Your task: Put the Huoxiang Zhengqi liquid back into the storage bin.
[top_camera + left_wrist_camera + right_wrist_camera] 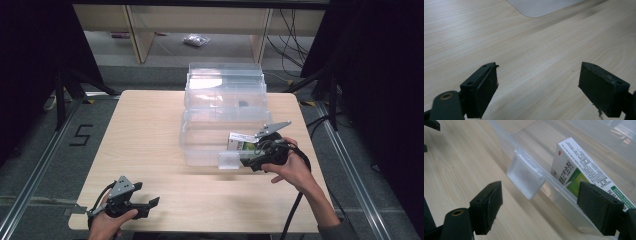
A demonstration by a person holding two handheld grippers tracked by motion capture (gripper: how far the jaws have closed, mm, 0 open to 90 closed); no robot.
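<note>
**A:** ok so where's the right gripper at? From its own view the jaws look spread wide, nothing between them but table and the front of the bin.

**B:** yep, wide apart and holding nothing. In the high view the right gripper sits at the front right corner of the clear bin, with the person's right hand wrapped around it from behind. One jaw is out over the table side, the other is up against the box.

**A:** the white and green box? Is it inside the bin?

**B:** looks like it. It stands tilted just behind the front wall of the bin, near that same corner. In the high view the box is right above the gripper. Can't tell if the jaw actually touches it.

**A:** and that little frosted flap thing?

**B:** that's the latch hanging off the bin's front rim, just beside the box, roughly between the jaws.

**A:** left side?

**B:** left gripper is well apart from all that, down at the near left corner of the table, held low in the left hand. Jaws open wide too, just bare wood in between. The bin's lid is flipped up at the back.
</note>
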